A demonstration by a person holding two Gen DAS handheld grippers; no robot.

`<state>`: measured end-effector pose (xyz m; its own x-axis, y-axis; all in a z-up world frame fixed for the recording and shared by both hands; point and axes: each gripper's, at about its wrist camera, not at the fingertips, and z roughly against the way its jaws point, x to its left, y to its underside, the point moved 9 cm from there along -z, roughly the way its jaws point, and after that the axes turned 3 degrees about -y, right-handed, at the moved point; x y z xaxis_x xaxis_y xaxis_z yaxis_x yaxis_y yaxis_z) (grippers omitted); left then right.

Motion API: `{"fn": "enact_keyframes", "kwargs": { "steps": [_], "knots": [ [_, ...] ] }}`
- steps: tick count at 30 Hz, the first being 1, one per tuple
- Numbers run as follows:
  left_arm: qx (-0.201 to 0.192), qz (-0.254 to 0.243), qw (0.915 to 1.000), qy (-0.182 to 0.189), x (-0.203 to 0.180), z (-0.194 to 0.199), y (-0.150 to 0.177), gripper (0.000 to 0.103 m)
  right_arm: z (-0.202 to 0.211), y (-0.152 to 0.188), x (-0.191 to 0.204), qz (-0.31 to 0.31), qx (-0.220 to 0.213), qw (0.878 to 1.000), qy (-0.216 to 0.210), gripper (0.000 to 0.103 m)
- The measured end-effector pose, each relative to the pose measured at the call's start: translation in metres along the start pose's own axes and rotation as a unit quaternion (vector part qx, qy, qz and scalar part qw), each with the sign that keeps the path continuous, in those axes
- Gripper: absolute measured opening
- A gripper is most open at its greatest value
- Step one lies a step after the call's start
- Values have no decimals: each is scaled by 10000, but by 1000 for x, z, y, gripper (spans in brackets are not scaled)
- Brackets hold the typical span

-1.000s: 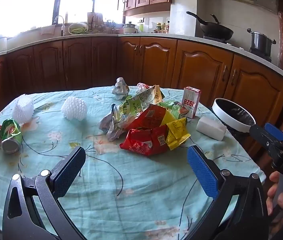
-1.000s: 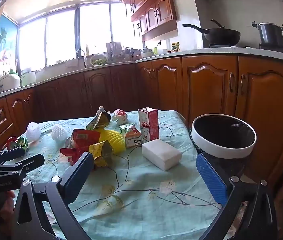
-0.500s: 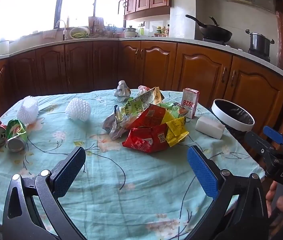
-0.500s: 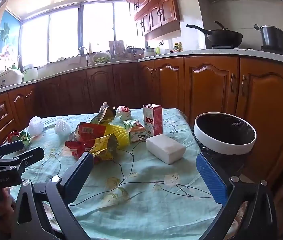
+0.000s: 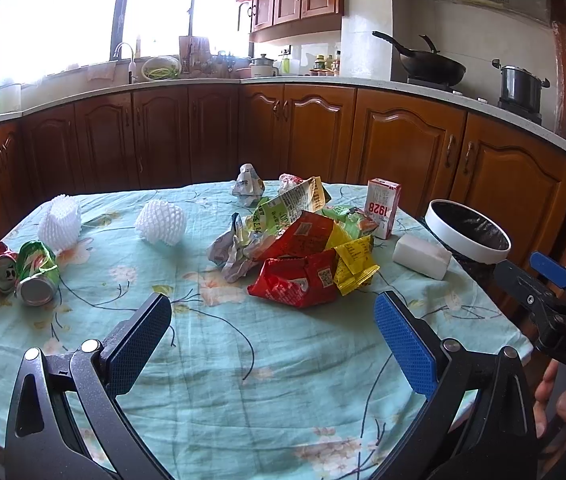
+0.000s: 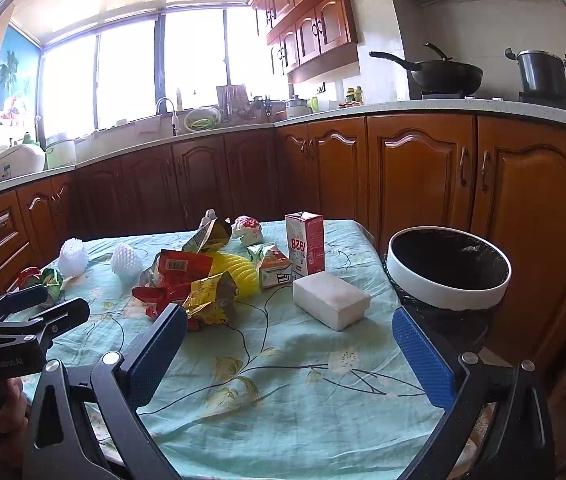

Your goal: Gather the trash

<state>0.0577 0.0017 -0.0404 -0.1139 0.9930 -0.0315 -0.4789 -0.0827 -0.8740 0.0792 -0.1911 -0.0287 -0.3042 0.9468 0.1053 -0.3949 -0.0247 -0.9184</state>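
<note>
Trash litters a round table with a teal floral cloth [image 5: 243, 360]: a heap of red, yellow and green snack wrappers [image 5: 303, 252] [image 6: 187, 280], a red-and-white carton [image 5: 382, 208] [image 6: 305, 249], a white foam block [image 5: 422, 256] [image 6: 331, 299], two white foam nets [image 5: 161, 223], two crushed cans [image 5: 19, 267]. A white-rimmed bin with a black liner [image 5: 469, 232] [image 6: 449, 268] stands at the table's right edge. My left gripper [image 5: 273, 320] is open above the near cloth, short of the wrappers. Open too is my right gripper [image 6: 287, 340], near the foam block and bin.
Brown kitchen cabinets [image 5: 323, 136] ring the table. On the counter stand a wok [image 5: 431, 66] and a pot [image 5: 521, 84] at the right, a sink and dishes under the windows. A hand [image 5: 559, 400] grips the right tool at the lower right.
Both cameras have pulled back and tilted up slightly, so the table and trash sit a little lower and farther. Both grippers remain open; no trash has shifted.
</note>
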Motion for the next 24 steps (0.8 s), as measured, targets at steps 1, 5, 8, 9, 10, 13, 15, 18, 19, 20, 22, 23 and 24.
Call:
{"fn": "enact_keyframes", "kwargs": {
  "steps": [1,5,8,9,10,13,15,18,19,20,22,23,24],
  "knots": [
    [-1,-3,10000,-6,0,0,0,103,1,-1,0,0,-11,10000,-4,103],
    [10,-9,10000,-3,-1,-1,-1,103,1,-1,1,-14,-13,10000,-38,103],
    [17,-8,10000,2,-1,-2,-1,103,1,-3,1,-19,-20,10000,-76,103],
    [16,-8,10000,0,-1,-2,-2,103,2,-3,2,-17,-24,10000,-86,103],
    [19,-13,10000,-4,-1,-3,-2,103,2,-4,2,-17,-26,10000,-89,103],
    [-14,-19,10000,-15,0,0,0,103,1,-5,4,-27,-32,9999,-129,103],
    [1,-25,10000,-13,0,-2,0,103,2,-5,4,-37,-42,9999,-137,103],
    [7,-33,10000,-14,-1,-3,0,103,3,-6,3,-69,-57,9998,-176,103],
    [9,-28,10000,-3,-1,-3,0,103,3,-6,3,-69,-62,9998,-180,103],
    [5,-26,10000,-9,-1,-3,0,103,3,-7,3,-77,-70,9998,-193,103],
    [-1,-38,10000,-15,-1,-4,0,103,3,-7,2,-93,-73,9997,-210,103],
    [0,-46,10000,-18,-1,-4,0,103,3,-7,2,-96,-75,9997,-218,103],
    [0,-42,10000,-16,-1,-4,0,103,3,-8,3,-97,-73,9997,-225,103]
  ]
}}
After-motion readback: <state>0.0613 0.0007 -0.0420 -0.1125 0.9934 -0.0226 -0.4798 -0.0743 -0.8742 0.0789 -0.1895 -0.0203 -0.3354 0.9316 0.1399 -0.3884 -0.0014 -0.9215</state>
